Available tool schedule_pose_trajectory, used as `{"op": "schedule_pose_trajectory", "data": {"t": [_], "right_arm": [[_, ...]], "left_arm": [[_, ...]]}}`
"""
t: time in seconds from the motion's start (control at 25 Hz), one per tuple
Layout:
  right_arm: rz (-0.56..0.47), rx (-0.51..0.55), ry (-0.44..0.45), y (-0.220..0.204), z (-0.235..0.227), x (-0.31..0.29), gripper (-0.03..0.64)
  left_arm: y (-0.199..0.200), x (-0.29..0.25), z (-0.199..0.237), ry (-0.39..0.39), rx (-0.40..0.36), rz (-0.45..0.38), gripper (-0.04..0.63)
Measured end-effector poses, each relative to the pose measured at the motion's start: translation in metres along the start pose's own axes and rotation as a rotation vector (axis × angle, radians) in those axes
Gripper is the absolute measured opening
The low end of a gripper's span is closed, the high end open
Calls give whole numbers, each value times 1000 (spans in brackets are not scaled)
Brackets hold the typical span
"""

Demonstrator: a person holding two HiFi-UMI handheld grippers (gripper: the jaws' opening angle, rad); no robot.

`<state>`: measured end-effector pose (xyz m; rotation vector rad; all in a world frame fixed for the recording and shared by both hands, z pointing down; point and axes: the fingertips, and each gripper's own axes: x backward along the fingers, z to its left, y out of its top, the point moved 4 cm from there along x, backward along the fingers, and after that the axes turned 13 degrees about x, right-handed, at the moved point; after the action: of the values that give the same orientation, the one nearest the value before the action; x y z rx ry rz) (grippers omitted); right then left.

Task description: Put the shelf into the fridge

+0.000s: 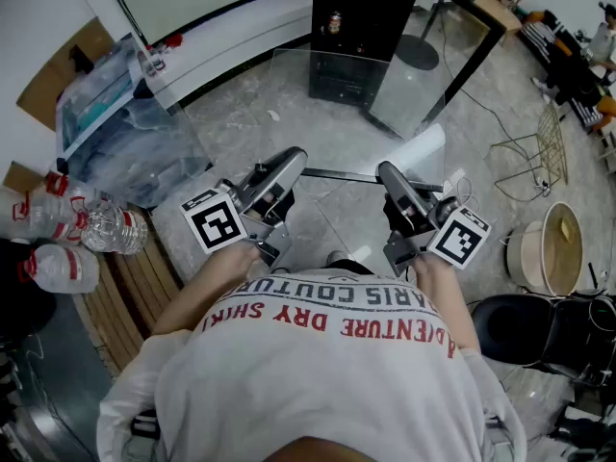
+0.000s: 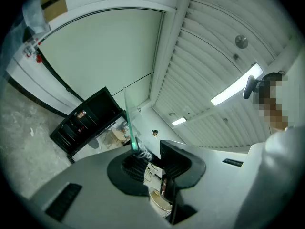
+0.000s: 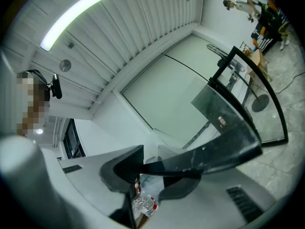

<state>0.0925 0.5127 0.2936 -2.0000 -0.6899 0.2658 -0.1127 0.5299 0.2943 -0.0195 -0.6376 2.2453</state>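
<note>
Left gripper and right gripper, fingers pinching only the near edge of the glass shelf, hold it short of the fridge at twelve o'clock, and one sag could slip it loose.

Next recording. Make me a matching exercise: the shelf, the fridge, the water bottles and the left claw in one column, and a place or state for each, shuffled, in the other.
Things:
1. glass shelf
2. fridge
3. plastic bottles
4. left claw

Places and states:
A. black, on the floor ahead, door swung open
B. shut on the shelf's near edge
C. grouped at the head view's left edge
D. held up in the air in front of the fridge

Pairs: 1-D, 2-A, 3-C, 4-B
</note>
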Motion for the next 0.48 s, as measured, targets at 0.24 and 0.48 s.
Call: {"op": "schedule_pose_trajectory", "data": {"t": [0.24, 0.48], "right_arm": [[2, 8, -2, -2, -3, 0, 103], [0, 24, 5, 5, -23, -6, 107]], "left_arm": [[-2, -1, 4, 5, 5, 2, 92], [3, -20, 15, 17, 3, 15, 95]]}}
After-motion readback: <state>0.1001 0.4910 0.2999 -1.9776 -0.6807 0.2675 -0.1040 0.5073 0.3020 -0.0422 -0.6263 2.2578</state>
